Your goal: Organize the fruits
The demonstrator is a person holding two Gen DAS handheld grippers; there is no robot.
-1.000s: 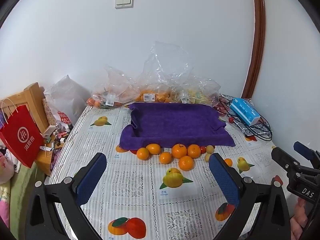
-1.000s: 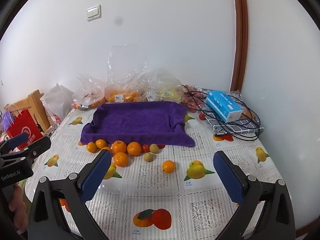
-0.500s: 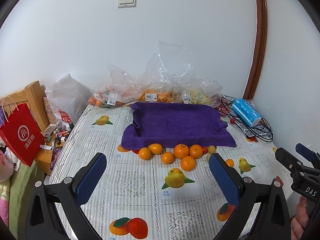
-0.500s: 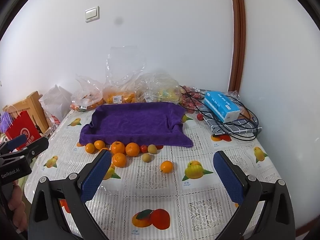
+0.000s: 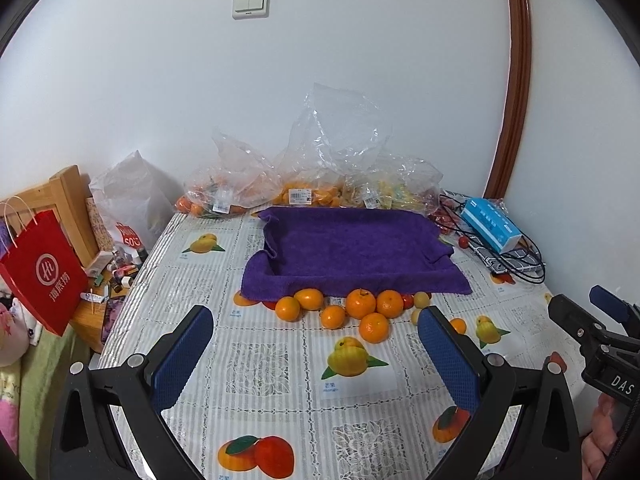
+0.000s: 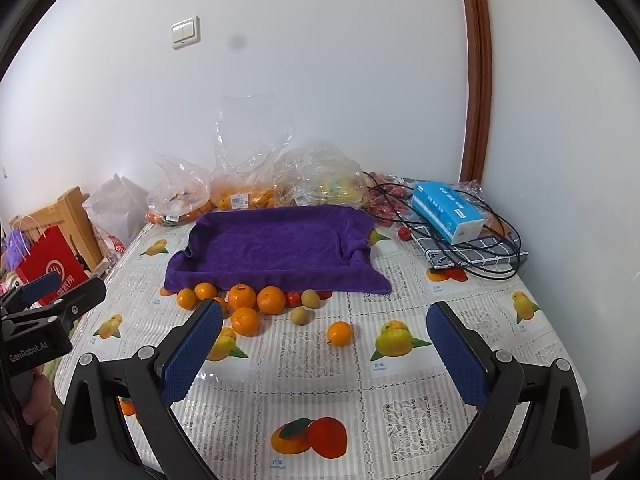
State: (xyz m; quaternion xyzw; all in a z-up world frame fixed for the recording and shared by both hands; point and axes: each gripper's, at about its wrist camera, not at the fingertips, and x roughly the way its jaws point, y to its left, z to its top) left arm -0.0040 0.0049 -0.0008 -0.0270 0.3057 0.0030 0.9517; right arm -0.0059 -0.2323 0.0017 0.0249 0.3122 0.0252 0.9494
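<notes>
We see the tabletop [image 5: 280, 392], under a fruit-printed cloth, with a purple towel-lined tray [image 5: 352, 252] at its middle and clear bags of fruit [image 5: 304, 192] against the wall behind it. The tray holds nothing we can see, so we judge the sorting has not begun and we are at the approach step. Along the tray's near edge lies a cluster of oranges [image 5: 362, 304], some touching one another, with two small yellowish fruits [image 6: 310, 299] and a small red fruit [image 6: 293, 298] just beside them. One lone orange [image 6: 339, 333] sits apart, nearer to us on the right. Our left hand-held gripper [image 5: 316, 344] hangs above the near tabletop with its jaws spread wide and nothing between them; our right hand-held gripper [image 6: 324, 344] is likewise wide and empty. Next, we think, one gripper must drop toward a single fruit, and the lone orange looks the easiest, with free room on both sides for the fingers. The clustered oranges would call for more care, since closing on one may nudge its neighbours and set them rolling.
</notes>
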